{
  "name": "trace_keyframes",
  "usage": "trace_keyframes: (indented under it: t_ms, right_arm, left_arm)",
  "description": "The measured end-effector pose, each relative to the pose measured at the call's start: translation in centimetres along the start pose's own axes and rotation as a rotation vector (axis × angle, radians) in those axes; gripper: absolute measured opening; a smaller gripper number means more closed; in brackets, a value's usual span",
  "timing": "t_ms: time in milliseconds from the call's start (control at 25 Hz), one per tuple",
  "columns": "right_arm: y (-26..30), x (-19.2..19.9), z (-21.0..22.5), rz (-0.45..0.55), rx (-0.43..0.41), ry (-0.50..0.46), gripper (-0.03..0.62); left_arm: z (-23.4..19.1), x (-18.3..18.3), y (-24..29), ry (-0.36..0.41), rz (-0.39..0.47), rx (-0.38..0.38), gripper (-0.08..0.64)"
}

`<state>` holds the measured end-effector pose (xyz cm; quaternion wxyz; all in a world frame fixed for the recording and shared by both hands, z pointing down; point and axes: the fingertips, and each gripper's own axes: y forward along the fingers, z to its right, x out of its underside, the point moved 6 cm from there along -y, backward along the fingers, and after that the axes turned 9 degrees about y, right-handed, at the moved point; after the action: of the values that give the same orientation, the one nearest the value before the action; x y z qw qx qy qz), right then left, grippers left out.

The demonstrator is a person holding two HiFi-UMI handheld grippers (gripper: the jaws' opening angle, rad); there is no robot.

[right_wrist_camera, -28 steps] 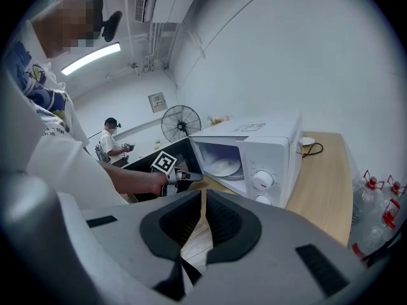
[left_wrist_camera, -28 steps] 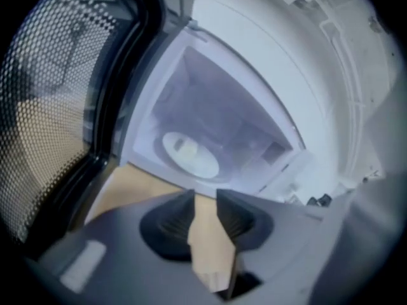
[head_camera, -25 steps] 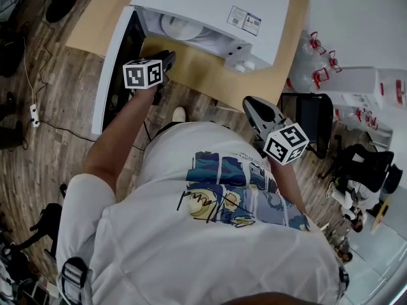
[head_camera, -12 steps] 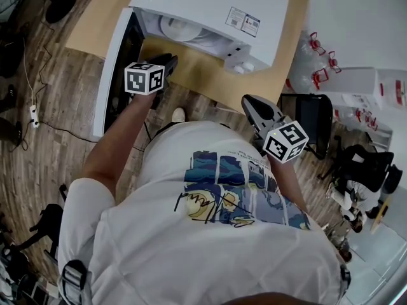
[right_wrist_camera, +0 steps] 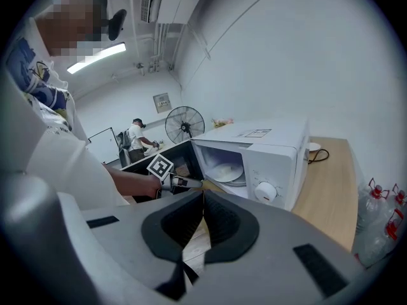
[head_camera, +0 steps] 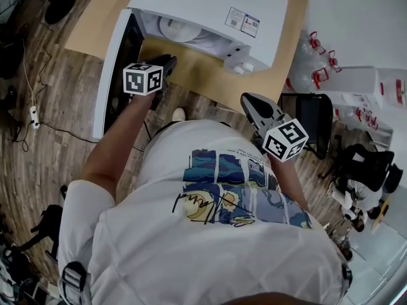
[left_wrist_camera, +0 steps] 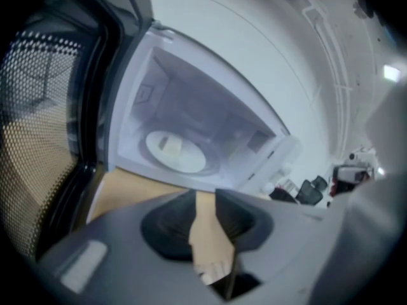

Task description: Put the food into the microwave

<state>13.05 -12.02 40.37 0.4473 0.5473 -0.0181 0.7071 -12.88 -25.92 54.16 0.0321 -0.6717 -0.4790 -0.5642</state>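
The white microwave (head_camera: 210,5) stands on a wooden table (head_camera: 197,75) with its door (head_camera: 117,68) swung open to the left. Inside, a white plate (left_wrist_camera: 175,151) on the turntable carries a small pale piece of food (left_wrist_camera: 166,145). My left gripper (head_camera: 166,62) hovers over the table just in front of the open cavity. Its jaws stand a narrow gap apart (left_wrist_camera: 205,199) with nothing between them. My right gripper (head_camera: 251,103) is held back by my body, right of the microwave, shut and empty (right_wrist_camera: 203,196). From there I see the microwave (right_wrist_camera: 267,151) and the left gripper (right_wrist_camera: 187,183).
A black chair (head_camera: 311,129) and several water bottles (head_camera: 315,62) stand right of the table. A cable and power strip (head_camera: 35,113) lie on the wooden floor at left. A standing fan (right_wrist_camera: 184,126) and a person (right_wrist_camera: 137,138) are far behind the microwave.
My left gripper has drawn back slightly from the microwave opening toward my body. The right gripper has hardly moved.
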Motion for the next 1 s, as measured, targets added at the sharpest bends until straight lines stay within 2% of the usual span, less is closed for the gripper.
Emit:
trace_keyframes:
  t_ms: [640,1000]
  right_arm:
    - [0.4,-0.8,0.0,0.001,-0.002,-0.045,0.008]
    - [1.1,-1.2,-0.4,-0.005,-0.021,-0.055,0.008]
  left_arm:
    - [-0.8,0.0,0.3,-0.017,0.013,0.003,0.098]
    - [-0.9,-0.1,-0.1,0.010,0.002,0.010,0.098]
